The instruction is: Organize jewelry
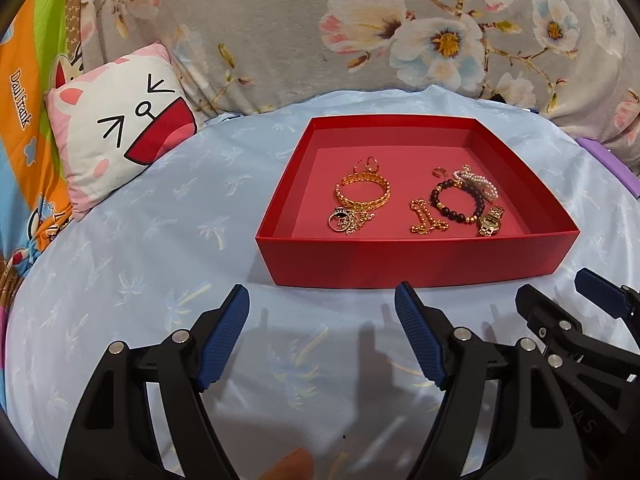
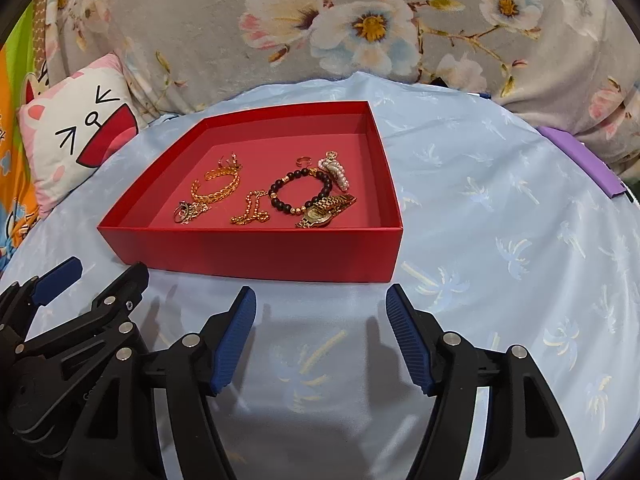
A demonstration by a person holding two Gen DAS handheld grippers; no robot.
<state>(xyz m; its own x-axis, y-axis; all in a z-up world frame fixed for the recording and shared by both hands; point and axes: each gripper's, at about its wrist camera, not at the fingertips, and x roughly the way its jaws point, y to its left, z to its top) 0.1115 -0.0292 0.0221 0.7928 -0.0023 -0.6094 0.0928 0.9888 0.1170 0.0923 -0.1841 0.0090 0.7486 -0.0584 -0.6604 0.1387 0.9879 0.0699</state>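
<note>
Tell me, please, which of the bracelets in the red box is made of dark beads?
The dark beaded bracelet, lying right of centre in the red box beside the gold watch; the gold cuff bracelet is woven metal, and the pearl bracelet is white.

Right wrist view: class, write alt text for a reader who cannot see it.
A red box on a pale blue cloth holds gold bracelets, a dark bead bracelet, pearls and a gold watch. The right gripper hangs open and empty before it, with the left gripper beside it.

Both wrist views face one red box (image 1: 416, 258) – obliquely.
</note>
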